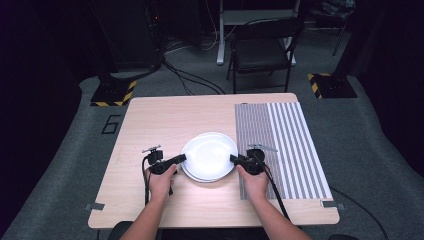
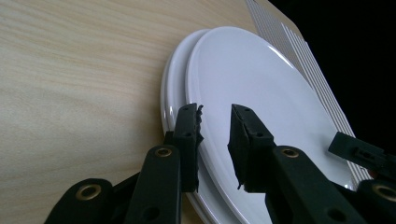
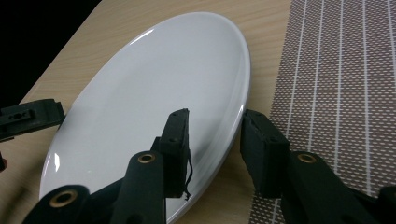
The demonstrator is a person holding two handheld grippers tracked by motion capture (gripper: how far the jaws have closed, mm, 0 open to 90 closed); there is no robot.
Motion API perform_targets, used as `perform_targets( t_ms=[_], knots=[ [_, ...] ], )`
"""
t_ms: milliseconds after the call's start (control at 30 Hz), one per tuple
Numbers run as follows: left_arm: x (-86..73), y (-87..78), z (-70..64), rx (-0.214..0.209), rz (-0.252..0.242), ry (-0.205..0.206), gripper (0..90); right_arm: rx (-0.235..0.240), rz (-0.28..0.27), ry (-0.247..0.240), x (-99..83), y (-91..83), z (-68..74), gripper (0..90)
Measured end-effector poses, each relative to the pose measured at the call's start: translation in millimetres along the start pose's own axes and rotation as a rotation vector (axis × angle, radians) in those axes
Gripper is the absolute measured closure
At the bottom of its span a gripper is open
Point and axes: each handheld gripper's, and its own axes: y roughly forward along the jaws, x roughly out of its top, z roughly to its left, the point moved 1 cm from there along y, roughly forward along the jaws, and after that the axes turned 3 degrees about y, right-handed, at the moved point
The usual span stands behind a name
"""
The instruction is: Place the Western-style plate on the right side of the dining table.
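Two white plates lie stacked in the middle of the table, the top plate [image 1: 210,150] shifted a little off the lower plate [image 1: 196,177]. My left gripper [image 1: 182,158] is at the stack's left rim and my right gripper [image 1: 233,159] at its right rim. In the left gripper view the left gripper [image 2: 215,109] is open, its jaws either side of the top plate's [image 2: 252,79] edge, with the lower plate [image 2: 170,88] beside it. In the right gripper view the right gripper [image 3: 215,114] is open too, straddling the plate's [image 3: 163,79] rim.
A grey striped placemat [image 1: 285,150] covers the table's right side, just right of the plates. Bare wooden table [image 1: 160,120] lies to the left and behind. A folding chair [image 1: 262,50] stands beyond the far edge.
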Motion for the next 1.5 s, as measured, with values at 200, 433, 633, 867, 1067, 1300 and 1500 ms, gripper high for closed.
perform_targets(
  t_ms=[200, 433, 633, 867, 1067, 1300, 1500],
  knots=[
    [-3.1, 5.6, -3.2, -0.009, 0.023, -0.003, 72.2, -0.006, 0.001, 0.010, 0.1, -3.9, -5.2, 61.7],
    [-9.1, 13.3, -9.8, -0.011, 0.042, 0.011, 70.2, -0.010, -0.019, 0.015, -0.1, -10.4, -10.9, 61.4],
    [-12.0, 13.3, -12.1, -0.015, 0.025, -0.008, 65.3, -0.002, -0.039, 0.016, 0.8, -17.8, -13.1, 59.0],
    [-15.8, 12.1, -19.7, 0.024, 0.017, 0.010, 62.9, 0.011, -0.065, 0.039, -12.0, -33.8, -10.2, 57.2],
    [-18.1, 10.9, -23.5, 0.040, -0.003, -0.027, 60.5, 0.028, -0.051, 0.105, -26.2, -34.1, -6.0, 57.2],
    [-29.0, 4.4, -27.8, 0.040, -0.032, -0.019, 61.4, 0.041, -0.047, 0.127, -35.8, -32.0, 4.6, 59.3],
    [-35.3, 1.6, -29.6, 0.034, -0.058, -0.023, 62.6, 0.044, -0.033, 0.128, -40.2, -29.2, 7.9, 63.2]
  ],
)
